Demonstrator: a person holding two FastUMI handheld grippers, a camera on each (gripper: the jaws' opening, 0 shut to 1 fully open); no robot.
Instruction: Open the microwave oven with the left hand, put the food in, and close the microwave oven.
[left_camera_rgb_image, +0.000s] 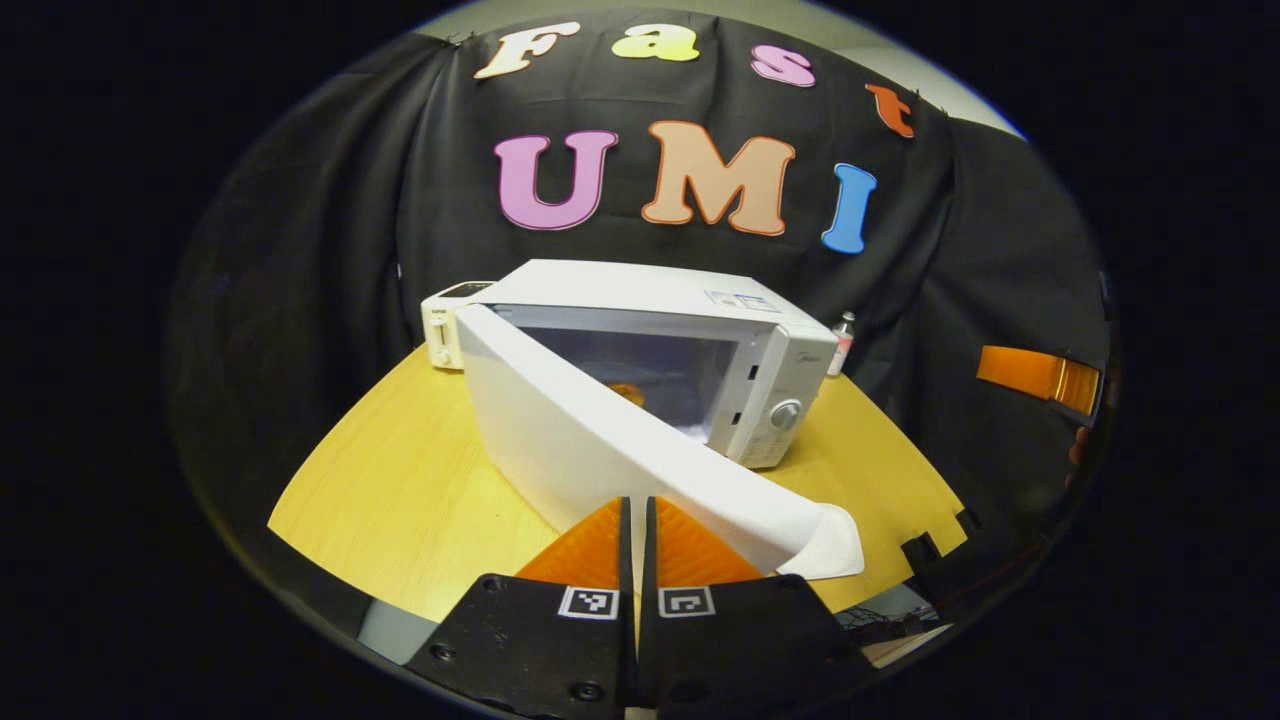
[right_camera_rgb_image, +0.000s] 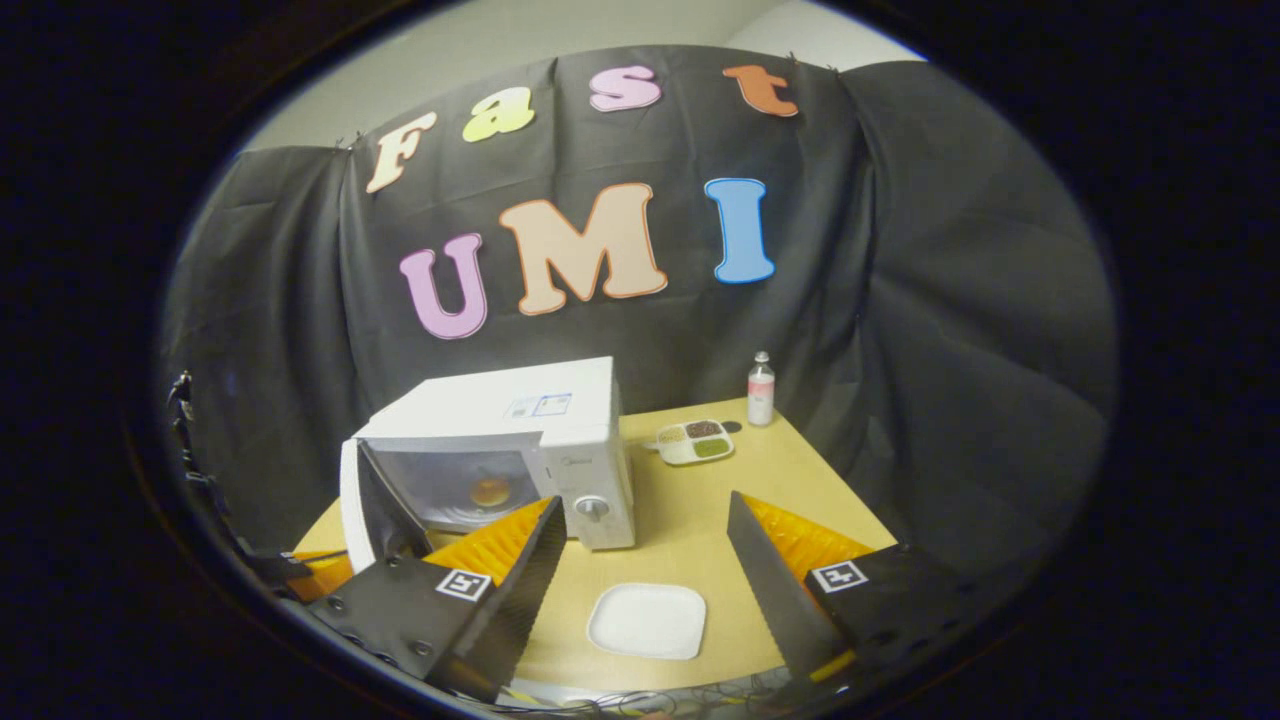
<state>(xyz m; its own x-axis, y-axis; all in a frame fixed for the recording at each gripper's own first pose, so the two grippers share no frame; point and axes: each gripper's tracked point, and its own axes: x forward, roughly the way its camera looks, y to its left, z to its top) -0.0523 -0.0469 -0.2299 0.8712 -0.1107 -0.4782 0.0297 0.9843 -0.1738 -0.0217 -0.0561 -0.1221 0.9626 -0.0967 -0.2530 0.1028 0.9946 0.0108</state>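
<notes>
Microwave oven (right_camera_rgb_image: 520, 440) on the table (right_camera_rgb_image: 690, 520), door (left_camera_rgb_image: 620, 450) swung open, orange food (right_camera_rgb_image: 489, 491) inside. Left gripper (left_camera_rgb_image: 637, 530), fingers together, sits against the door's near edge. Right gripper (right_camera_rgb_image: 640, 560), fingers spread apart, hovers above a white plate (right_camera_rgb_image: 647, 621).

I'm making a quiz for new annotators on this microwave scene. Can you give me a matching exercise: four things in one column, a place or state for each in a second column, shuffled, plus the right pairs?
Things:
1. microwave door
2. food
3. square white plate
4. small bottle

Places or states:
A. at the table's far edge, by the black cloth
B. swung open
C. bare, at the table's near edge
D. inside the microwave

Pairs: 1-B, 2-D, 3-C, 4-A
</notes>
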